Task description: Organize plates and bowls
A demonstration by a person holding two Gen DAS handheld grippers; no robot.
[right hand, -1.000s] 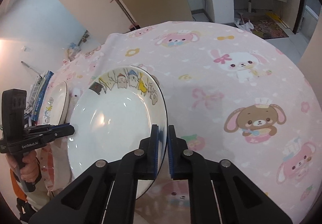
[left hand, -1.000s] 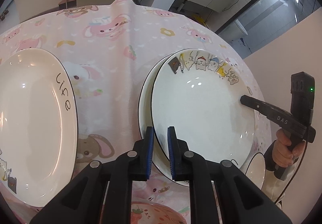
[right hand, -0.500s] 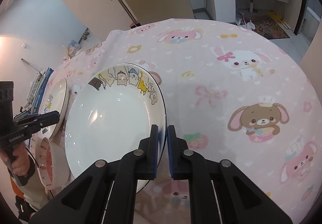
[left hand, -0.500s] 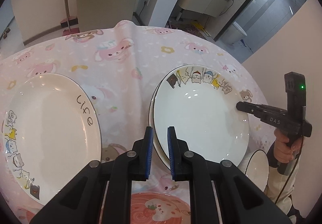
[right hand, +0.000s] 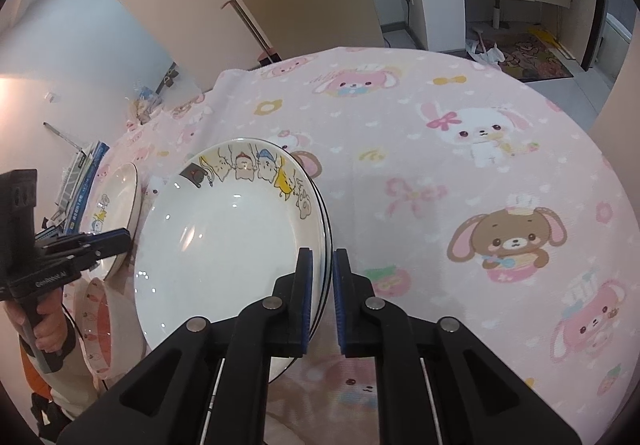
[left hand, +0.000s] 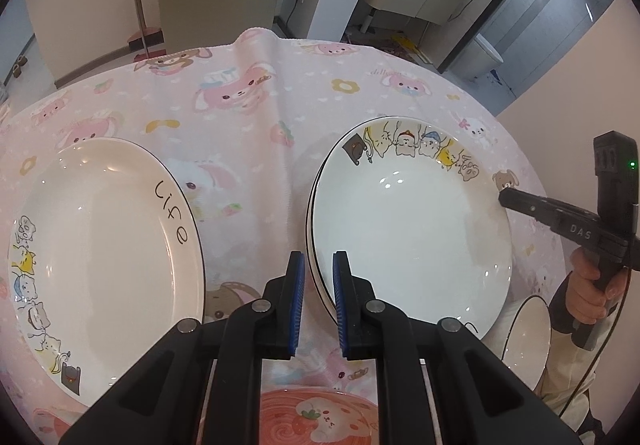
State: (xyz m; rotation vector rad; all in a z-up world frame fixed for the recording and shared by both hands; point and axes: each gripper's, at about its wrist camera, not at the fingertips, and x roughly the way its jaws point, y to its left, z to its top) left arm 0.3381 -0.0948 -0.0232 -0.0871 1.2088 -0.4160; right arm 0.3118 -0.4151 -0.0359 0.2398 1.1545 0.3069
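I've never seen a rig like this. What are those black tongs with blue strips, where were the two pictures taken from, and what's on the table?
No robot: a person holds two black handles, each ending in a two-fingered claw with a wide-angle camera looking along it. One picture looks along the left claw, the other along the right claw. On the pink tablecloth lie a plate marked "life", a stack topped by a cat plate, a pink bowl and a white bowl. The right claw pinches the cat plate's rim. The left claw is closed by the stack's opposite edge and seems to hold nothing.
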